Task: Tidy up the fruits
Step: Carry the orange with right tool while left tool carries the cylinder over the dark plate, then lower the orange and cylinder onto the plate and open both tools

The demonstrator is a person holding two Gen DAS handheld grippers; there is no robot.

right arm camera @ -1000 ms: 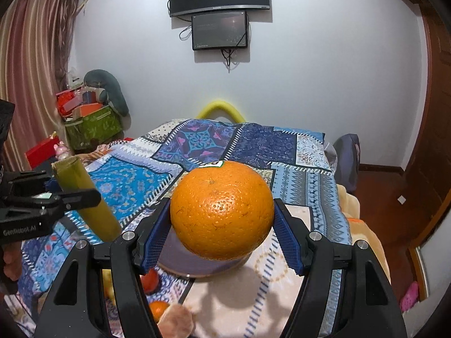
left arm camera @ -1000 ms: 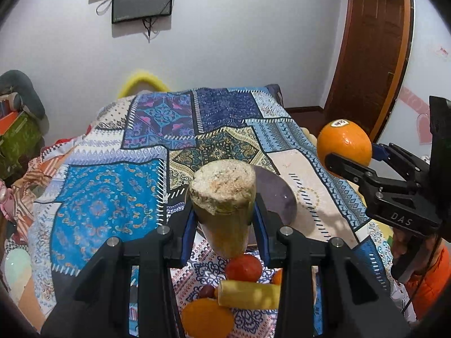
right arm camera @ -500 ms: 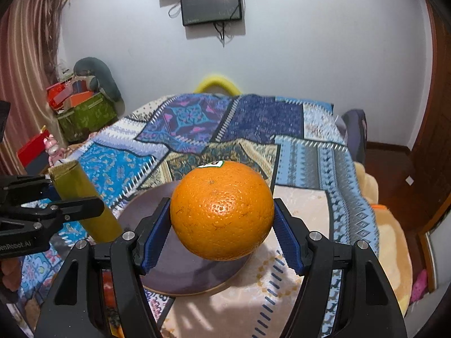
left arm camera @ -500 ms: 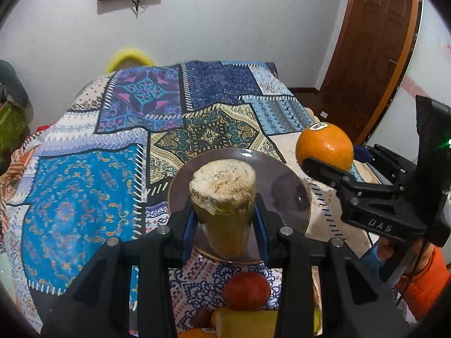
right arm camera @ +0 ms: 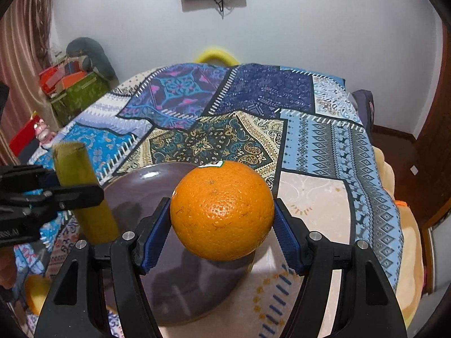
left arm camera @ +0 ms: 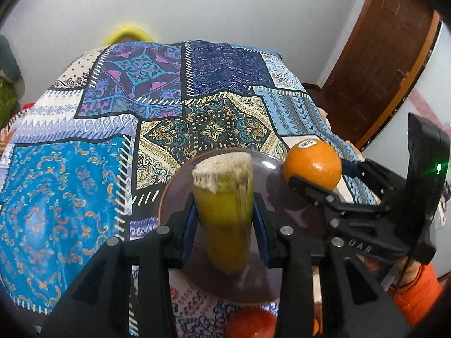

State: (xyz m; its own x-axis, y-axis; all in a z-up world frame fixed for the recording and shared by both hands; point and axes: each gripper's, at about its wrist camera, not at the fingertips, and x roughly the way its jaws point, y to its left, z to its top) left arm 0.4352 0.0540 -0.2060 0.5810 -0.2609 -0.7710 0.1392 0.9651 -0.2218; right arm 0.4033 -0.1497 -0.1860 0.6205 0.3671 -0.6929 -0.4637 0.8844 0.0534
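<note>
The left gripper (left arm camera: 224, 219) had its blue pads clamped on a yellow-green stalk piece (left arm camera: 224, 211), thick and cylindrical, with a rough pale cut top, held tilted above the dark purple plate (left arm camera: 180, 194). The right gripper (right arm camera: 222, 225) was closed on a large orange (right arm camera: 222, 209), round, pitted and glossy, bearing a small sticker on top, held over the plate's right edge. The two grippers were near each other, each showing at the side of the other's view. The plate lay on a patchwork bedspread (left arm camera: 70, 191), near the near edge of the bed. Just beyond the plate's near rim lay a red fruit (left arm camera: 251, 324); another orange-yellow fruit (right arm camera: 35, 293) showed at the lower left of the right wrist view, blurred.
</note>
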